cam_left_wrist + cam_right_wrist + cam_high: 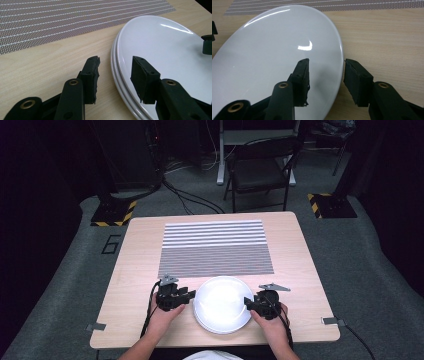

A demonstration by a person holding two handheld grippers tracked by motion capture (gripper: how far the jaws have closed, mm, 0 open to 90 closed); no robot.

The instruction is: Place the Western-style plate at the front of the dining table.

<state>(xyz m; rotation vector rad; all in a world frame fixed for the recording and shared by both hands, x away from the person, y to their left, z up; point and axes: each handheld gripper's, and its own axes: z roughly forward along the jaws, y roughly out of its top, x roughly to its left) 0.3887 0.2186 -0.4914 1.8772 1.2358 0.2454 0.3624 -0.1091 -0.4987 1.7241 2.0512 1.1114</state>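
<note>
I've got both grippers, left (115, 75) and right (325, 78), open astride opposite rims of the plates (222, 304); next I'd pinch evenly and lift.

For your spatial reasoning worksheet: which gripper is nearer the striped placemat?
Left. The left gripper sits just below the striped placemat's near-left corner; the right gripper is slightly farther back.

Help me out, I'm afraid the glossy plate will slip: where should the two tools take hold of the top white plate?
Grip the thin rim of the top white round plate at opposite edges: left tool from its left, right tool from its right. Each tool's open jaws already straddle the rim, which overhangs the wooden table, likely leaving room beneath.
</note>
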